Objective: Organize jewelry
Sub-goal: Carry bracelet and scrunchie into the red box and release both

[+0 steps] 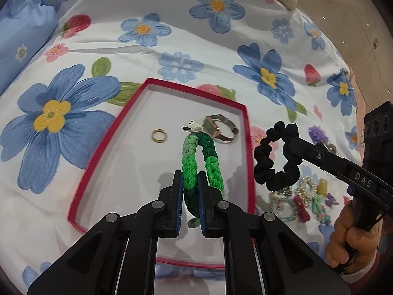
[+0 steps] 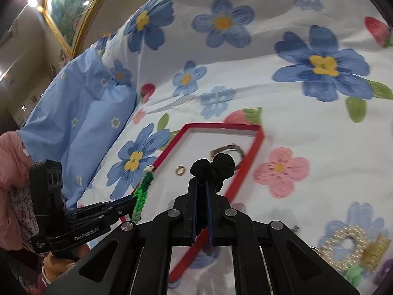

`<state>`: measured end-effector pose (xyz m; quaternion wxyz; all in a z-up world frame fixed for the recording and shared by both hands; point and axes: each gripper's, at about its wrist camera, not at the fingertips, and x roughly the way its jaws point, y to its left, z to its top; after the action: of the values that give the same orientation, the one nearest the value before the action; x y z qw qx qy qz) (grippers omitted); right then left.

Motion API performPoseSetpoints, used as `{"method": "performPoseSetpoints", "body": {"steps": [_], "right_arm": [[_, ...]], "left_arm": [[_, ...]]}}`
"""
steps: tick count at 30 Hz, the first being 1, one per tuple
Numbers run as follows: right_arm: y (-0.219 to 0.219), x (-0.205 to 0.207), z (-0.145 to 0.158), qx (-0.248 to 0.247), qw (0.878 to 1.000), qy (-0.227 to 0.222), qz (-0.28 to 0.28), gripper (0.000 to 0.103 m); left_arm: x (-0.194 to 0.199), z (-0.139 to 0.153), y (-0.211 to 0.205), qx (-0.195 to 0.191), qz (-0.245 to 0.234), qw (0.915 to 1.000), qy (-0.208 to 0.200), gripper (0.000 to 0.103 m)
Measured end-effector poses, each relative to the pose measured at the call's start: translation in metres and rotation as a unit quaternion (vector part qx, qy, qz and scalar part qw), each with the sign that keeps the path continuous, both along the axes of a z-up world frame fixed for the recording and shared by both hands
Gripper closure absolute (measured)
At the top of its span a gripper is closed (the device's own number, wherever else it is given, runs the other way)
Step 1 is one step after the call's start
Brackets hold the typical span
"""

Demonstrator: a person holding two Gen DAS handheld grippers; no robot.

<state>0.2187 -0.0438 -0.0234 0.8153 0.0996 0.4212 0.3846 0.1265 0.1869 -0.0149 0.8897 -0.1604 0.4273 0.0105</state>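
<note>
Inside red tray (image 1: 250, 147): gold ring (image 1: 158, 135), watch (image 1: 221, 127).

Green braided band (image 1: 196, 162), black scrunchie (image 1: 276, 156), red-rimmed tray (image 1: 246, 127), blue-flowered sheet (image 1: 122, 49).

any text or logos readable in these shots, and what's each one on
"DAS" on the arm of the right hand-held gripper, seen from the left wrist view.
"GenRobot.AI" on the body of the left hand-held gripper, seen from the right wrist view.
A small white label beside "GenRobot.AI" is too small to read.
Nothing readable on the red tray or the jewelry.
</note>
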Motion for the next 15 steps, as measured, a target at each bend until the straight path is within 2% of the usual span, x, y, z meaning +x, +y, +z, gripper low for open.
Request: {"method": "performPoseSetpoints", "body": {"steps": [15], "right_arm": [[0.069,0.012,-0.033,-0.029,0.998,0.019,0.058,0.097]], "left_arm": [[0.026,-0.031,0.035,0.009,0.028,0.9987,0.04,0.093]]}}
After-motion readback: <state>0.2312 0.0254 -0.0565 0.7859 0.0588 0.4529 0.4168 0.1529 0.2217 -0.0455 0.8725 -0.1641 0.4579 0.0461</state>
